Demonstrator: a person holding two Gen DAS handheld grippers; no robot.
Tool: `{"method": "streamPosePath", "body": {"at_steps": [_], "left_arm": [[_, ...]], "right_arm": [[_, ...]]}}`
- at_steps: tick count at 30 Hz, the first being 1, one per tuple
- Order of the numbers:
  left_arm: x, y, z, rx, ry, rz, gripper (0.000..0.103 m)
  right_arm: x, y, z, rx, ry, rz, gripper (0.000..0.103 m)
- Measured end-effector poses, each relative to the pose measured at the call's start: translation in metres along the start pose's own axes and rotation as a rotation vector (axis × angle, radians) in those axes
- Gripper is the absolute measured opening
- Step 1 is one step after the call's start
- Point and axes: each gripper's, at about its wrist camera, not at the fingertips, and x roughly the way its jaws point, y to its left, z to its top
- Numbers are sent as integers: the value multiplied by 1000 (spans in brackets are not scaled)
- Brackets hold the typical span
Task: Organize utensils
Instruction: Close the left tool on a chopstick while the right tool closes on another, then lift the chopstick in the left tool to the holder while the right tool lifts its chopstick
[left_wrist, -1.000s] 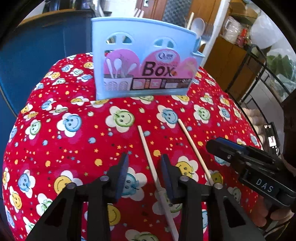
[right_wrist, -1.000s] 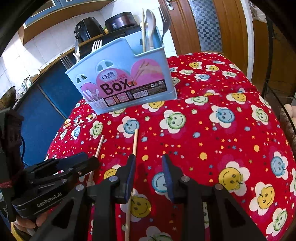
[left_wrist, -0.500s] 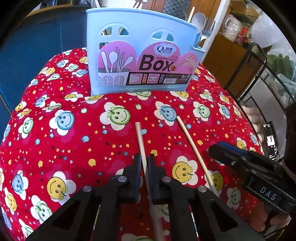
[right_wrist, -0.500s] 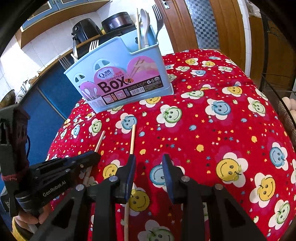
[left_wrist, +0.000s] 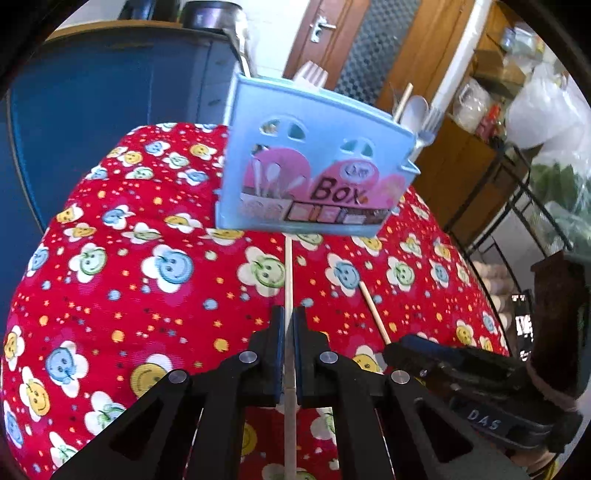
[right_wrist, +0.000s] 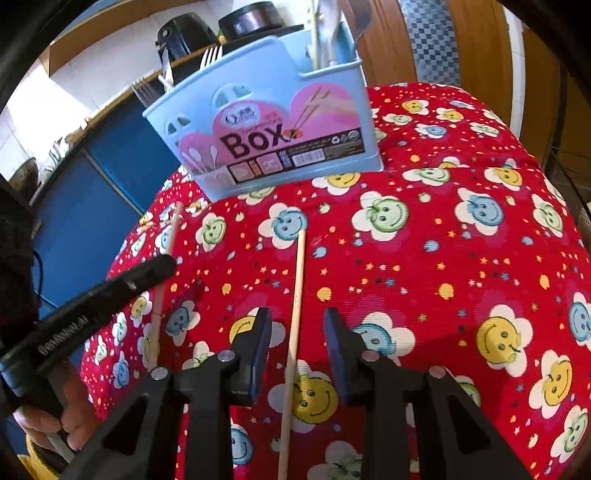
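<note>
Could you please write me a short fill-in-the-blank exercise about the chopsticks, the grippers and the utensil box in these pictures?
1. The left gripper is shut on a ____.
2. The right gripper is ____, with the second chopstick lying loose between its jaws.
3. The big word printed on the blue utensil holder is ____.
4. The tablecloth with smiley flowers is mainly ____.

Missing words: chopstick; open; Box; red
</note>
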Motion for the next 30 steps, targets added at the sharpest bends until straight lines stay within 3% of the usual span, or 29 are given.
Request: {"method": "streamPosePath", "body": {"at_steps": [15, 20, 30], "left_arm": [[-4, 16, -1, -67, -35, -23, 4], [-8, 15, -1, -74, -47, -44, 4], [-19, 12, 1, -67, -84, -81, 4]], "right_arm": [[18, 18, 10, -115, 29, -68, 34], [19, 14, 12, -109, 24, -92, 13], [9, -14, 17, 28, 16, 25, 6]]}}
